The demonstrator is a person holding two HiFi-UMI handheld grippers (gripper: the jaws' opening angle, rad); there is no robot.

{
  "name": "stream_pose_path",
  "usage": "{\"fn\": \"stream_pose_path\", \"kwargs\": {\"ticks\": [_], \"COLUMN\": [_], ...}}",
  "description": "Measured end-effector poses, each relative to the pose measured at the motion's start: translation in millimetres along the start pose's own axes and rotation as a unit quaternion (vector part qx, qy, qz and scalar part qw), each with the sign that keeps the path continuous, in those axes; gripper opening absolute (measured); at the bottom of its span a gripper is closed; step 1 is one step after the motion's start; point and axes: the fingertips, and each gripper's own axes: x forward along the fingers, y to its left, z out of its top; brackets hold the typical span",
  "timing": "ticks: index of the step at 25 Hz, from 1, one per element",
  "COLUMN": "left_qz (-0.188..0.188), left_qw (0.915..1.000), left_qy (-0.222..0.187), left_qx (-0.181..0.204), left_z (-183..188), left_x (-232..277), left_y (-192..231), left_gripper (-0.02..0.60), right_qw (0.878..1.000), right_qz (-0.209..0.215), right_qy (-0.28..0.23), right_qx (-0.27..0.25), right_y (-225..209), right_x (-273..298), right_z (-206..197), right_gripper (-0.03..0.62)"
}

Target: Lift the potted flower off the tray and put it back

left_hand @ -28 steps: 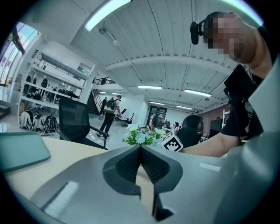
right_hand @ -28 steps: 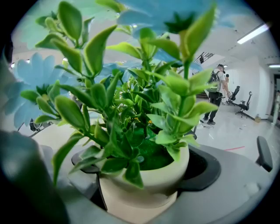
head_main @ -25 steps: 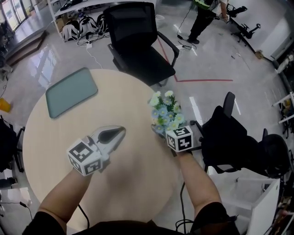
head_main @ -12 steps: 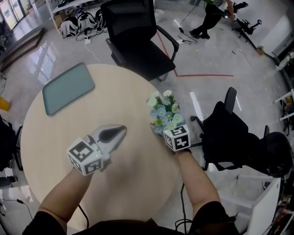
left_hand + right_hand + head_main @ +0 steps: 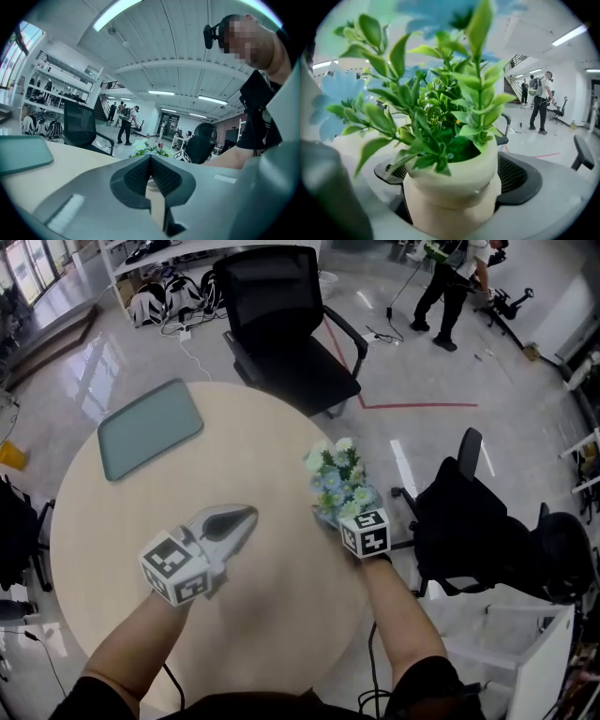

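Note:
The potted flower (image 5: 337, 476), white and pale-blue blooms in a cream pot (image 5: 454, 180), stands near the right edge of the round beige table (image 5: 253, 624), far from the green tray (image 5: 150, 427). My right gripper (image 5: 330, 510) reaches around the pot from the near side. Its dark pads (image 5: 519, 180) flank the pot's sides, and the jaws have just been opening with the pot between them. My left gripper (image 5: 246, 515) hovers over the table's middle, shut and holding nothing; its tips meet in the left gripper view (image 5: 151, 161). The tray (image 5: 18, 157) lies empty at the far left.
A black office chair (image 5: 281, 324) stands behind the table. Another chair draped with a black garment (image 5: 487, 531) sits close to the table's right edge, near the flower. A person (image 5: 450, 282) stands far off on the floor.
My right gripper and the potted flower have sunk slightly toward the table. The left gripper has stayed where it was.

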Motion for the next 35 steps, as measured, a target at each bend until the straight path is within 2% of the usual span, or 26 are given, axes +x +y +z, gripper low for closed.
{"fn": "stream_pose_path", "kwargs": {"ticks": [7,11,15,22,25,30,35], "left_qz": [0.018,0.03,0.044,0.082,0.096,0.13,0.157], "left_qw": [0.9997,0.999,0.9978,0.9928,0.9884,0.9801,0.9739], "left_qy": [-0.015,-0.031,-0.048,-0.083,-0.11,-0.135,-0.152], "left_qx": [0.001,0.006,0.013,0.028,0.041,0.065,0.06], "left_z": [22,40,64,110,128,144,157], "left_x": [-47,-77,-122,-234,-292,-393,-470], "left_y": [-9,-12,-16,-38,-49,-61,-61], "left_gripper": [-0.005,-0.003,-0.004,-0.004,-0.004,-0.004,-0.004], "right_qw": [0.999,0.998,0.996,0.993,0.99,0.982,0.973], "right_qz": [-0.019,-0.032,-0.032,0.006,0.031,0.083,0.124], "right_qy": [-0.01,-0.038,-0.069,-0.118,-0.136,-0.167,-0.194], "right_qx": [0.04,0.046,0.035,0.007,-0.004,-0.022,-0.025], "right_y": [6,14,43,135,182,270,345], "right_x": [-64,-99,-135,-195,-215,-248,-274], "right_z": [-9,12,53,131,158,201,234], "right_gripper": [0.6,0.6,0.584,0.508,0.486,0.422,0.403]}}
